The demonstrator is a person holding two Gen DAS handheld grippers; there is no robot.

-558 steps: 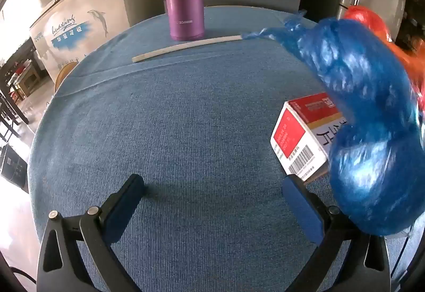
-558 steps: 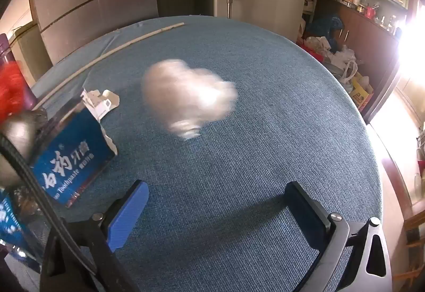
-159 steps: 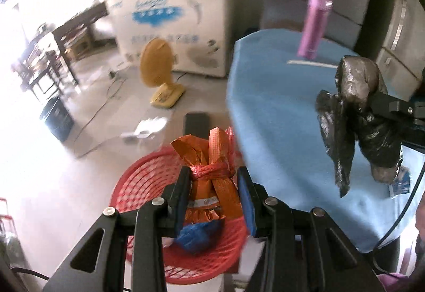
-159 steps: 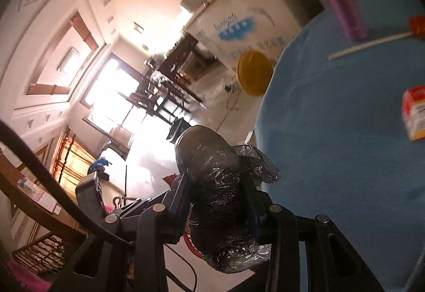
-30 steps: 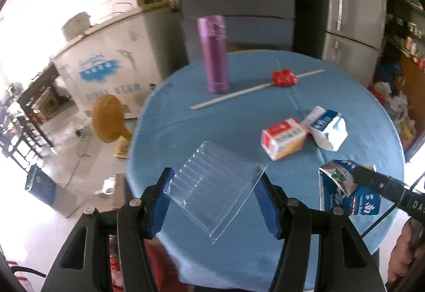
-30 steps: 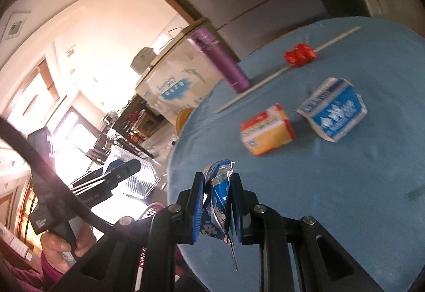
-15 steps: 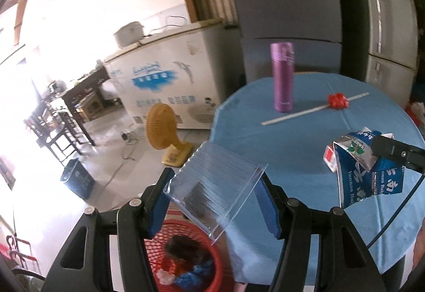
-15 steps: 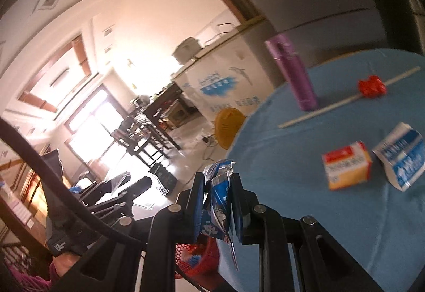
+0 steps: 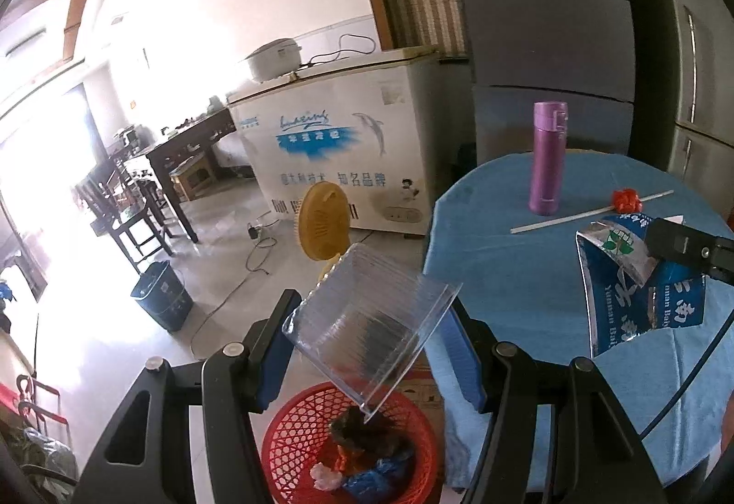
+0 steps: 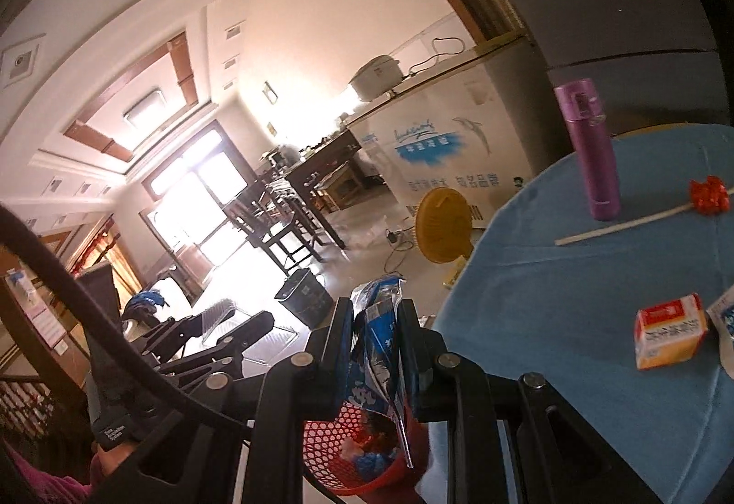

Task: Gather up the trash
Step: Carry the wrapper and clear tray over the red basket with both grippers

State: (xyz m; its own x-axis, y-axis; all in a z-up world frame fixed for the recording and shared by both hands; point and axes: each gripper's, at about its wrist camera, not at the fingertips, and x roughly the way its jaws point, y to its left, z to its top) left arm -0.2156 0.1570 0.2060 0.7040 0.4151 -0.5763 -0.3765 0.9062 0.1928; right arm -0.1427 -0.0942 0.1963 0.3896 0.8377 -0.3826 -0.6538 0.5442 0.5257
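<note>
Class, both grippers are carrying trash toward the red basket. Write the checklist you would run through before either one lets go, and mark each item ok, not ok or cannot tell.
1. Left gripper grips the clear plastic tray: ok.
2. Right gripper clamps the blue carton: ok.
3. Red basket sits below the tray: ok.
4. Carton directly over the basket: cannot tell.
5. Basket has room above the trash inside: ok.
6. Table cleared: not ok, an orange box remains.
</note>
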